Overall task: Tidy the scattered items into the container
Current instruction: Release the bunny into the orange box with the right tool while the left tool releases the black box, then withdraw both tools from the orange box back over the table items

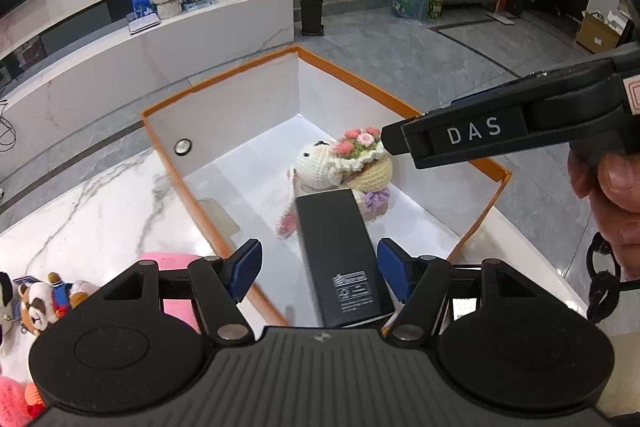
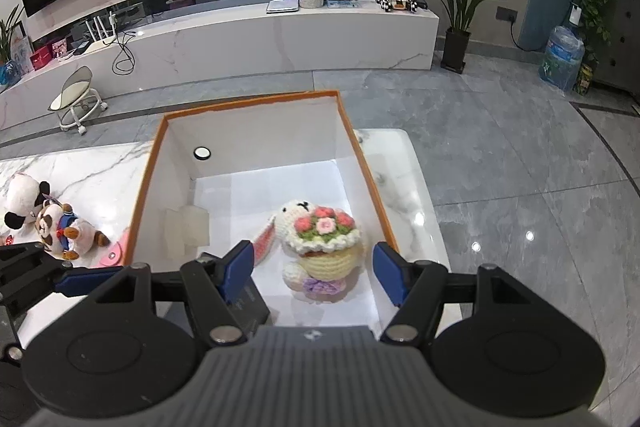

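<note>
- The orange-rimmed white box (image 2: 362, 163) sits on the marble table (image 2: 416, 211) and already holds two things, so the tidying looks partly done.
- A black rectangular case (image 1: 344, 259) lies on the box floor, just beside a crocheted bunny with a flower bouquet (image 2: 320, 239).
- Still outside, left of the box: two plush dogs (image 2: 48, 223) and a pink item (image 1: 176, 267).
- The left gripper (image 1: 320, 267) and right gripper (image 2: 314, 267) hover over the box, fingers apart, gripping nothing.

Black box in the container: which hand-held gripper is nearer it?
Left. The black box lies between the left hand-held gripper's open fingers; the right hand-held gripper frames the crochet bunny beside it.
</note>
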Motion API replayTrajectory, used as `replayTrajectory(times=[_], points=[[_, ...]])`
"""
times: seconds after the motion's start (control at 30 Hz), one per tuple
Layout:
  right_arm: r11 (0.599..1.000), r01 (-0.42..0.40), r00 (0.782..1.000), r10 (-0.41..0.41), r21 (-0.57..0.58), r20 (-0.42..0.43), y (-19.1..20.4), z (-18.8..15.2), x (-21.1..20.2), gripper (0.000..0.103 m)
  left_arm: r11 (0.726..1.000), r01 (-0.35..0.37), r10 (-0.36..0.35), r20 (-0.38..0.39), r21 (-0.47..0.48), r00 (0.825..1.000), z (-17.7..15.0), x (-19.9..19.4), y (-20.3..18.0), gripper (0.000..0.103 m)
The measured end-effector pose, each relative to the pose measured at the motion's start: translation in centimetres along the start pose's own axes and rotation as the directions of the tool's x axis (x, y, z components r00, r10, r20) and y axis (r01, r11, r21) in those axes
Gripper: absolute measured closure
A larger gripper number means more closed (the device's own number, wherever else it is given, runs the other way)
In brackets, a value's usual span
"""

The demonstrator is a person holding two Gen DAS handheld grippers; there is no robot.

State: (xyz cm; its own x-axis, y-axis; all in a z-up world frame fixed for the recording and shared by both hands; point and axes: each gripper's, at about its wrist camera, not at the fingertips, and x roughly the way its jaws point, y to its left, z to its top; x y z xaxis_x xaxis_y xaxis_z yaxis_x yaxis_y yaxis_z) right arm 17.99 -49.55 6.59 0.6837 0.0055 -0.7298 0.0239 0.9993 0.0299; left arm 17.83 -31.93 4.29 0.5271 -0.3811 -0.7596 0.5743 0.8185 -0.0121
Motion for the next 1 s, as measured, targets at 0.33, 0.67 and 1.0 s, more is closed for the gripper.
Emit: replayTrajectory(times=[0.33,0.67,1.0], points=[[0.998,-0.009,1.0,0.011,-0.066,0.024,4.0,1.0,-1.2,0.033,0.995,-0.051,0.055,0.046,-0.085,0.997,-1.2,-3.8,4.9,0.028],[0.984,-0.04,0.998,0.046,-0.172,0.034,10.4,1.9,-1.7,0.03,0.979,-0.116,0.127,0.056,-0.169,0.99,-3.5,-7.3,10.5,0.028],[0.952,-0.115,0.993,0.12,-0.283,-0.001,16.5,1.8,-0.6,0.029,0.941,-0.208,0.224,0.03,-0.268,0.974,-7.2,-10.1,16.9,0.028]])
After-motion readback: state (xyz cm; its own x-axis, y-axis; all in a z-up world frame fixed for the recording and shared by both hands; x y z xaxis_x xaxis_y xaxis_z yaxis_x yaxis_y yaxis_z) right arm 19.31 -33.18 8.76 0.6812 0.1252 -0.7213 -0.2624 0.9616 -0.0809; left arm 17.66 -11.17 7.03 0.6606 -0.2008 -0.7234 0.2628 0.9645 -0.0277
